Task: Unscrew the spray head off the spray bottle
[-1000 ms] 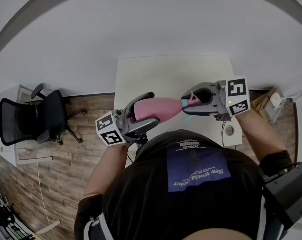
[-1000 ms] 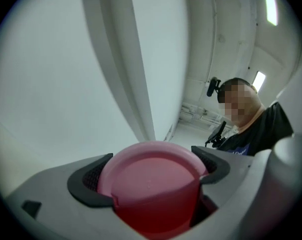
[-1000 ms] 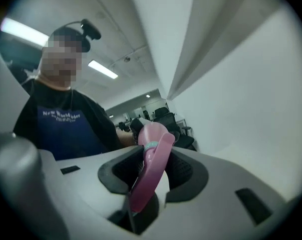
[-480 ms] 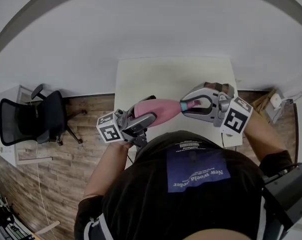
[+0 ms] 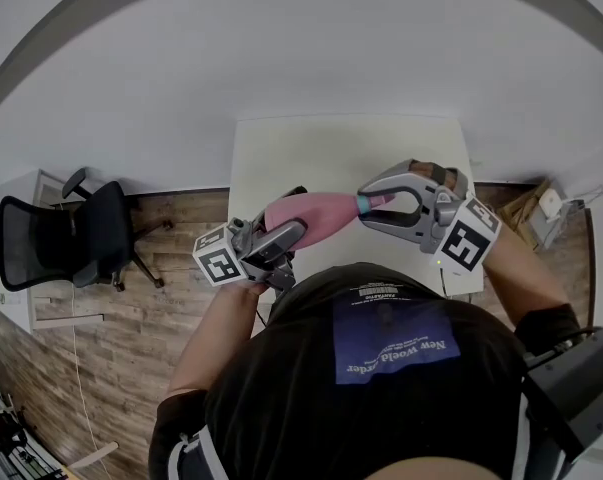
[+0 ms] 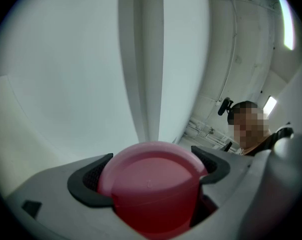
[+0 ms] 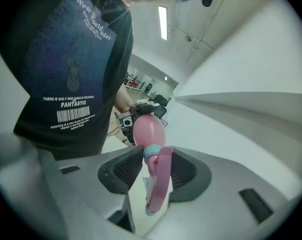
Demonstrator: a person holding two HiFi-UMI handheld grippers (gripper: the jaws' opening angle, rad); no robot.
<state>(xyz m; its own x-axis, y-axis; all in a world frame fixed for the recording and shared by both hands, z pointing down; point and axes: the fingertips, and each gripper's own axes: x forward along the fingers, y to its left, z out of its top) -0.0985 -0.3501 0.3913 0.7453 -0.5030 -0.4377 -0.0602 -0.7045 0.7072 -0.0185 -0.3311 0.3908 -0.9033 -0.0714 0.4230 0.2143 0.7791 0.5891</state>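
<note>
Head view first: the spray bottle (image 5: 316, 214) is up in the air over the near edge of the white table (image 5: 341, 148). It lies almost level, base toward 8 o'clock and top toward 2 o'clock. The left gripper (image 5: 284, 230) has the base end. The right gripper (image 5: 373, 204) comes in from 3 o'clock onto the spray head (image 5: 381, 201). The head is not off yet and sits tight against the teal collar (image 5: 362, 205), so by my read this is mid-unscrew, one twist among several.

Over to the left gripper view: the round pink bottom of the bottle fills the gap at 6 o'clock. The fingers (image 6: 88, 180) stand wide because the body is fat, and both dark pads press on its sides. That is a firm anchor grip with nothing loose.

Now the right gripper view: the pink head and its trigger hang down between the pads at 6 o'clock, and the bottle body runs away toward 12 o'clock. The fingers here are at a middling gap, clamped on the head just below the collar.

What the next move calls for, I'd say: the left holds the bottle dead steady while the right rolls the head round. The right would then need to loosen, reset and bite again until the thread lets go. If the right squeezes too softly, the pads may slip on the smooth plastic.
</note>
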